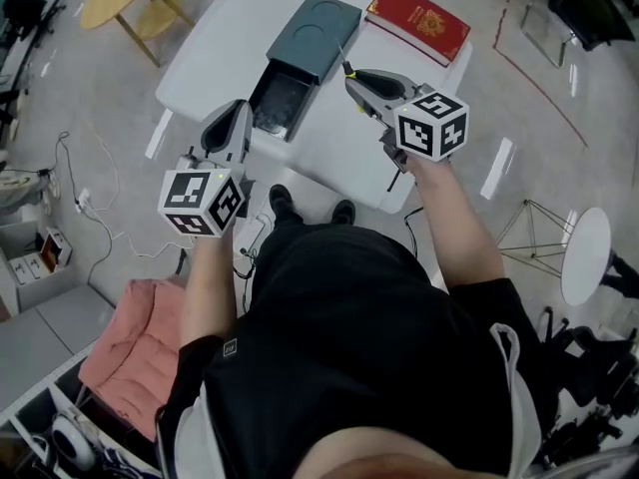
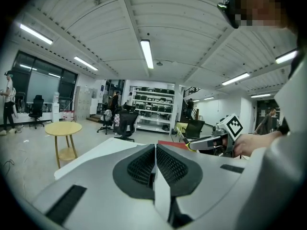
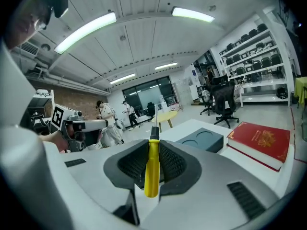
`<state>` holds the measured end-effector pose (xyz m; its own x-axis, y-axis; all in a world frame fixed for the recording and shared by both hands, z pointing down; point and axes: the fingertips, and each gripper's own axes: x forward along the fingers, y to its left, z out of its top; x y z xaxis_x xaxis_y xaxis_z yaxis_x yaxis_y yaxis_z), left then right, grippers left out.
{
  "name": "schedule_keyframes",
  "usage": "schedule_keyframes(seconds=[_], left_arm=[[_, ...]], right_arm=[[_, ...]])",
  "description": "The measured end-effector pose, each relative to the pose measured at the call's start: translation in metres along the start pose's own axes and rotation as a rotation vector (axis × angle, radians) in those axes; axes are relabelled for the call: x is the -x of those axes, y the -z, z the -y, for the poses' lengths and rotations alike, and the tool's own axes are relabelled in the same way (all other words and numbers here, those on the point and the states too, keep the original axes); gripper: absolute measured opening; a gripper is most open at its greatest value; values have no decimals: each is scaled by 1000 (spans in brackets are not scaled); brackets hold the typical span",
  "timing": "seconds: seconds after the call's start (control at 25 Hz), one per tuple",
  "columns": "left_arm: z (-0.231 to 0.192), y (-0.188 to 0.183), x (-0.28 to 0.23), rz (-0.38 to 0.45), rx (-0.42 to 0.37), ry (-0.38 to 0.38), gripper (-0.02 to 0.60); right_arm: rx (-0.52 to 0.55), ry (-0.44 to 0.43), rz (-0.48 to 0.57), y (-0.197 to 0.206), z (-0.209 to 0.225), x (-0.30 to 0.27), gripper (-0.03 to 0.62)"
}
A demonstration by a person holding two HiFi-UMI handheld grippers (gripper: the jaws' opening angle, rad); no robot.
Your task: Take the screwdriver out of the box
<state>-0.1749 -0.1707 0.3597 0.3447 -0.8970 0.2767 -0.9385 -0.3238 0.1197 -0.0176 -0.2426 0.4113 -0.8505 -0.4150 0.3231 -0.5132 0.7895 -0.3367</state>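
The right gripper (image 1: 350, 74) clamps its fingers on the screwdriver (image 3: 151, 169) — yellow handle between them, shaft running forward — above the counter (image 1: 339, 153), just right of the open box (image 1: 318, 33). The left gripper (image 1: 242, 107), fingers together on nothing, hovers at the box's left.

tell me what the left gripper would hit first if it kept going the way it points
Probably the white table, left of the open box; the left gripper tilts slightly down, but depth is unclear.
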Motion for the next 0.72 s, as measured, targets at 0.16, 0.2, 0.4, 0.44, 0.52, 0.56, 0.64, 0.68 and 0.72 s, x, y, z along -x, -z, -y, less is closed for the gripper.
schedule_keyframes(seconds=[0.16,0.2,0.4,0.44,0.52,0.56,0.64,0.68,0.72], left_arm=[[18,-16,-3,24,-17,17,20],[22,-20,-4,28,-20,23,20],[35,-34,-4,47,-40,56,20],[36,-37,-4,52,-45,62,20],[37,-44,-3,63,-54,73,20],[37,-47,-3,68,-58,77,20],[36,-54,-4,78,-66,87,20],[36,-58,-4,83,-70,92,20],[35,-61,-3,89,-74,96,20]], right_arm=[[-9,-2,48,-14,2,26,83],[-10,1,58,-17,2,32,83],[-5,24,116,-32,1,58,84],[-2,30,129,-35,0,62,84],[-3,39,156,-43,-3,71,83],[-5,43,169,-47,-4,75,84],[-3,54,191,-55,-7,84,84],[4,61,199,-59,-8,89,84],[12,68,205,-62,-10,93,84]])
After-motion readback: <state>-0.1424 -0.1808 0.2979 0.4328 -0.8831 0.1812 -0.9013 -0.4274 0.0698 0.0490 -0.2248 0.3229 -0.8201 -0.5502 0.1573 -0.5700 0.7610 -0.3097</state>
